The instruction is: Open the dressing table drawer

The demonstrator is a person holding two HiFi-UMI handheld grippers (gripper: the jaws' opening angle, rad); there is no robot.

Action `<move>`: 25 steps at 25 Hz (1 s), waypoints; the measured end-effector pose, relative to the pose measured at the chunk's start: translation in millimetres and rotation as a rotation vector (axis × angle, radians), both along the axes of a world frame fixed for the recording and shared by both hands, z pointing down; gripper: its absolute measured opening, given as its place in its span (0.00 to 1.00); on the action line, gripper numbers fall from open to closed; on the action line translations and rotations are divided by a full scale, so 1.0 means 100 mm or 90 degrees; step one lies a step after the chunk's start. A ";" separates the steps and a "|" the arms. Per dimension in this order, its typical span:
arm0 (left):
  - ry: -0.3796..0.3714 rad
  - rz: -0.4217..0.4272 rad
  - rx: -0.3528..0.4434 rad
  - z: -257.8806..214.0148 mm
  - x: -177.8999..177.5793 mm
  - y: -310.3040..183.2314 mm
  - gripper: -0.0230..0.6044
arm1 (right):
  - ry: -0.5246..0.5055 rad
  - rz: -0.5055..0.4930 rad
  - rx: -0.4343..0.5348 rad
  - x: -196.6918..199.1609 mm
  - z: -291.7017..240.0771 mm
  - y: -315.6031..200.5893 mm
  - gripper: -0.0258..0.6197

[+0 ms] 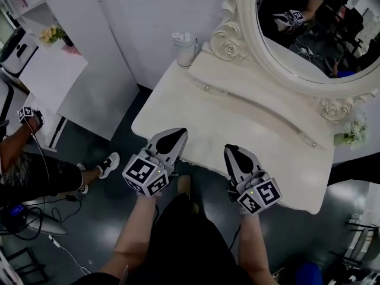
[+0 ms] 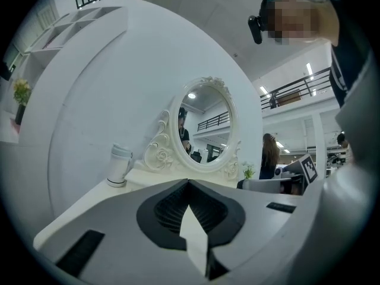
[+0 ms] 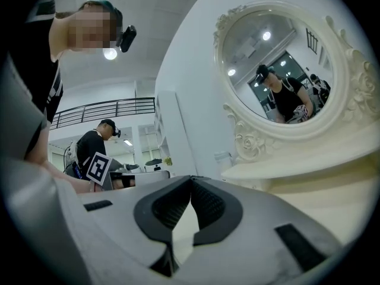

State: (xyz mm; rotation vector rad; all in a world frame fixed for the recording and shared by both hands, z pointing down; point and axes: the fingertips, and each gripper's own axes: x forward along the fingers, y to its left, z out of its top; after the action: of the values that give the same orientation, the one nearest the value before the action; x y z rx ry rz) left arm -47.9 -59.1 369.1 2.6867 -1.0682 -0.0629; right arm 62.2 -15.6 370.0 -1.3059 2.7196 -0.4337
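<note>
No drawer front is shown in any view. The table's (image 1: 237, 120) near edge, where both grippers are held, is covered from above by its own top and by the grippers themselves. Two small knobs (image 1: 206, 88) are seen on the raised ledge beyond the tips, under the mirror (image 1: 309, 34), but whether they belong to a drawer cannot be told. The mirror is cut off at the top and right of the head view. The left gripper (image 1: 177, 134) is closed and empty, its jaws met at the tips, which are placed over the table's near edge. The right gripper (image 1: 231, 152) is likewise closed and empty, near the left one at the same edge. Whether either touches the table cannot be made out.
</note>
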 end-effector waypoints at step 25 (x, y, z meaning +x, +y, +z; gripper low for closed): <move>-0.025 0.090 -0.065 0.58 0.42 -1.38 0.04 | -0.001 0.035 -0.065 -0.03 0.54 -1.31 0.05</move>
State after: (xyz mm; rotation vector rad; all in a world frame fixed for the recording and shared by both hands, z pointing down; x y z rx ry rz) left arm -6.2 -197.0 426.7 2.6729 -0.8643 0.0684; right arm 59.2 -146.1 424.1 -1.4004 2.6852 -0.5755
